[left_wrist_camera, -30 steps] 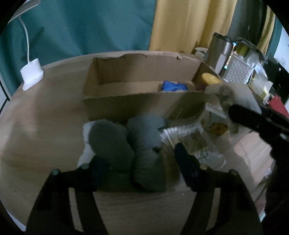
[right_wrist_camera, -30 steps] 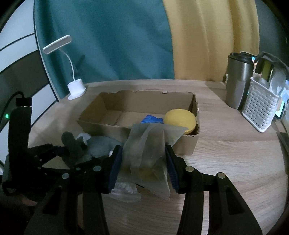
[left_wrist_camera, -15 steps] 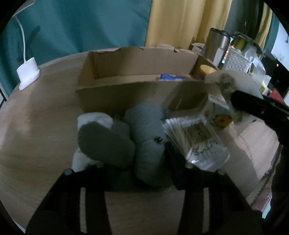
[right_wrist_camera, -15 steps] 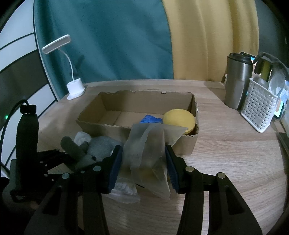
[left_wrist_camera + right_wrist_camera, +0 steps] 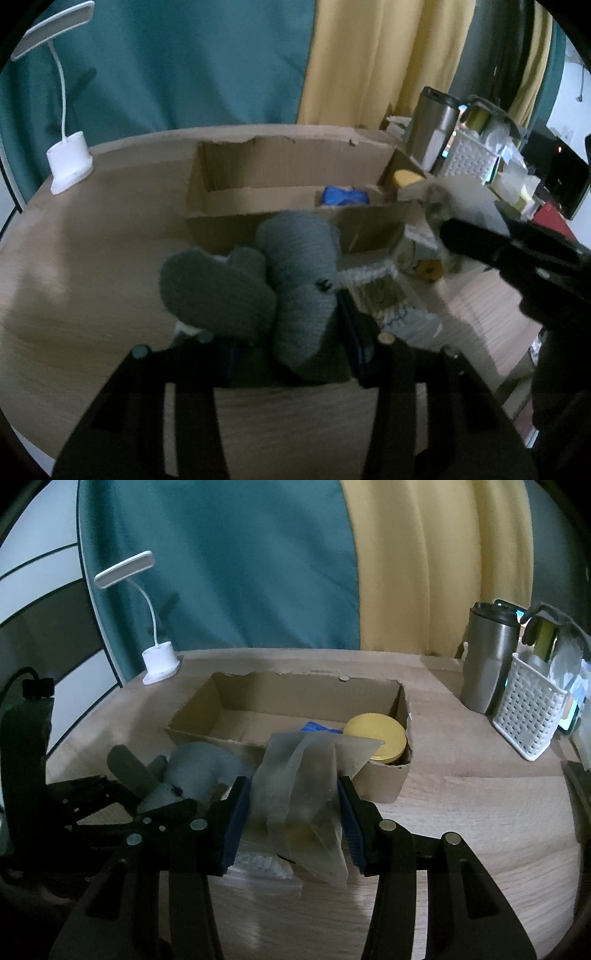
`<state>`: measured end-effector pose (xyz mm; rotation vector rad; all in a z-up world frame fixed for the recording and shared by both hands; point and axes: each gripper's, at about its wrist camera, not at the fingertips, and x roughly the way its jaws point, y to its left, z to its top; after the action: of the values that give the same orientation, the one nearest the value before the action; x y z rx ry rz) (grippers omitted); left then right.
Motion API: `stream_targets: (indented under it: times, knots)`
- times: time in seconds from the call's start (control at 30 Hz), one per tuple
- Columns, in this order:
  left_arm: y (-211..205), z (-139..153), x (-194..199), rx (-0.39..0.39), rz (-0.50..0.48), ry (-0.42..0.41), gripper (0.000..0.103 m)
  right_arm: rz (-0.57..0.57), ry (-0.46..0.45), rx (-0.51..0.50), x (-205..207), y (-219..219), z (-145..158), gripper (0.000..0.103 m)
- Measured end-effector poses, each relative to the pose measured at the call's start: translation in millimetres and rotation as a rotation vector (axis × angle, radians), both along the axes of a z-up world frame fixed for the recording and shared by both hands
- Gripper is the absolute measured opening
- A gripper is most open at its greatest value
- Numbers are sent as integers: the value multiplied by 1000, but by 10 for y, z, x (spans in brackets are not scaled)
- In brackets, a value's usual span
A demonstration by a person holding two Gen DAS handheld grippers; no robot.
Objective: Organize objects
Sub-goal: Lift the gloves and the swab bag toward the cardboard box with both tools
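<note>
Your left gripper is clenched on the soft, ribbed grey knitted toy before the cardboard box; your right gripper pinches a crinkly translucent plastic bag.

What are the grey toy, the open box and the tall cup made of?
Grey toy: looks like knitted or crocheted yarn, matte, with fine ribbed rows across it.
Open box: brown corrugated cardboard, dull, with ragged torn top edges.
Tall cup: probably brushed stainless steel, with a soft sheen and a dark lid, likely plastic.
</note>
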<state>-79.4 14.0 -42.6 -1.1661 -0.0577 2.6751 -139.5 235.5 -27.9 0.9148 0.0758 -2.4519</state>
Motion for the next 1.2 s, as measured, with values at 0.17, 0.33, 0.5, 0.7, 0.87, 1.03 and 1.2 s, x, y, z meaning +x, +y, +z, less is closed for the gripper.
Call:
stream_targets:
  times: [0.17,0.33,0.5,0.7,0.87,1.03,1.2]
  knots:
    - [-70,102,27,7,10,26,45,3,13,1,27,-14,50,50]
    - [-101,181,41,13,16,44,46,7,23,1,32,-41,99,50]
    - [-151,265,51,21,25,64,46,12,31,-1,36,-58,138,50]
    - [-211,346,37,27,36,84,45,21,43,-3,38,-82,195,50]
    - [-245,420,8,29,43,103,46,25,50,-6,16,-104,227,50]
    - [-274,463,-48,33,51,112,46,31,53,-6,-32,-136,254,50]
    - [-304,516,-107,34,53,125,46,34,57,-10,-88,-150,277,50]
